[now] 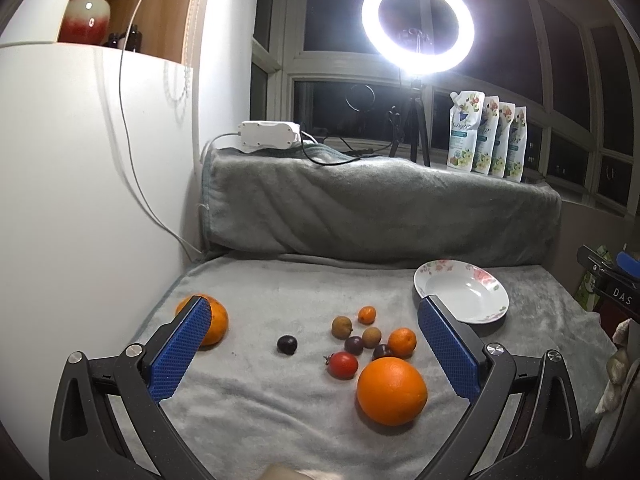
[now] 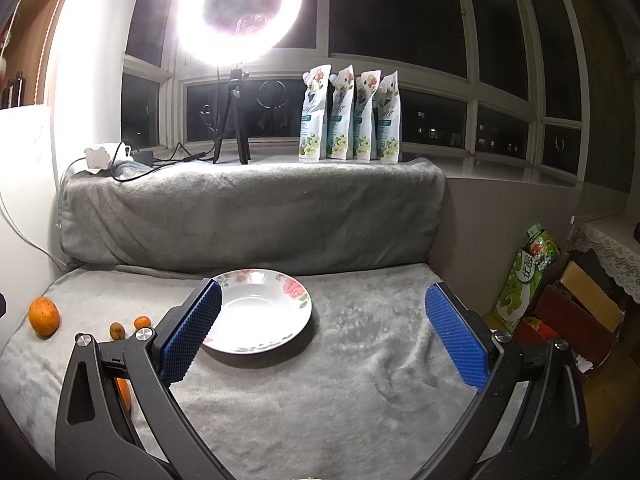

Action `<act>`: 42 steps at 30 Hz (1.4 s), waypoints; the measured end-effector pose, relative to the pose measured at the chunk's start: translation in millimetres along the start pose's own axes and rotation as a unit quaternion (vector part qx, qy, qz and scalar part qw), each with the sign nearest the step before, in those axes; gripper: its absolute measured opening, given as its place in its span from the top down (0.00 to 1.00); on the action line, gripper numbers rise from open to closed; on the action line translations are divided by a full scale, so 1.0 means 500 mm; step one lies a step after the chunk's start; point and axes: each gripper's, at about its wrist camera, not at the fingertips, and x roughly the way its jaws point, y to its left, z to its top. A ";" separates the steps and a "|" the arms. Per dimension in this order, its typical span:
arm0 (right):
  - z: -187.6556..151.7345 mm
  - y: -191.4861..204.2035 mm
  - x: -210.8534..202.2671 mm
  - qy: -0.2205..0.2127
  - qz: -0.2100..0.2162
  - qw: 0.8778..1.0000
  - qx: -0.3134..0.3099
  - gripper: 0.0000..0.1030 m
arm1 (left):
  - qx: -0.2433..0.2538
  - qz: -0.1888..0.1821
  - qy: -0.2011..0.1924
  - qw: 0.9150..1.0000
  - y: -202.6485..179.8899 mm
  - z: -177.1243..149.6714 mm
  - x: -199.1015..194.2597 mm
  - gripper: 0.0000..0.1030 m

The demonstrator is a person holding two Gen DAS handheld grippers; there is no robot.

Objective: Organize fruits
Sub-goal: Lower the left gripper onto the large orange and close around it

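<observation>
A white, flower-rimmed ceramic plate [image 2: 276, 312] sits empty on the grey fleece-covered surface [image 1: 256, 400], so the sorting appears not yet begun. Two large oranges [image 1: 391, 391], a mandarin [image 1: 402, 342] and smaller round fruits [image 1: 342, 365] lie scattered left of it, while the left tongs [image 1: 316, 344] and right tongs [image 2: 324, 332] hover released, grasping nothing.

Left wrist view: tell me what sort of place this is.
Probably a home's enclosed balcony at night: a blanket-covered bench under dark windows, a vase on a shelf, refill pouches on the sill.

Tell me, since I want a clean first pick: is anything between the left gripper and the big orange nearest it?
Nothing visible. The left gripper is open, and the big orange lies on bare blanket just ahead.
</observation>
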 end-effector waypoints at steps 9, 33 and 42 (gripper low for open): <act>-0.020 0.024 0.050 0.051 0.079 0.996 -0.002 0.00 | -0.005 -0.020 0.034 0.999 0.018 -0.029 0.025 0.01; -0.132 0.190 0.202 0.306 0.399 0.863 0.050 0.19 | -0.084 -0.193 0.209 0.955 0.000 -0.152 0.133 0.25; -0.161 0.244 0.224 0.359 0.448 0.817 0.053 0.25 | -0.084 -0.219 0.236 0.943 -0.013 -0.166 0.154 0.37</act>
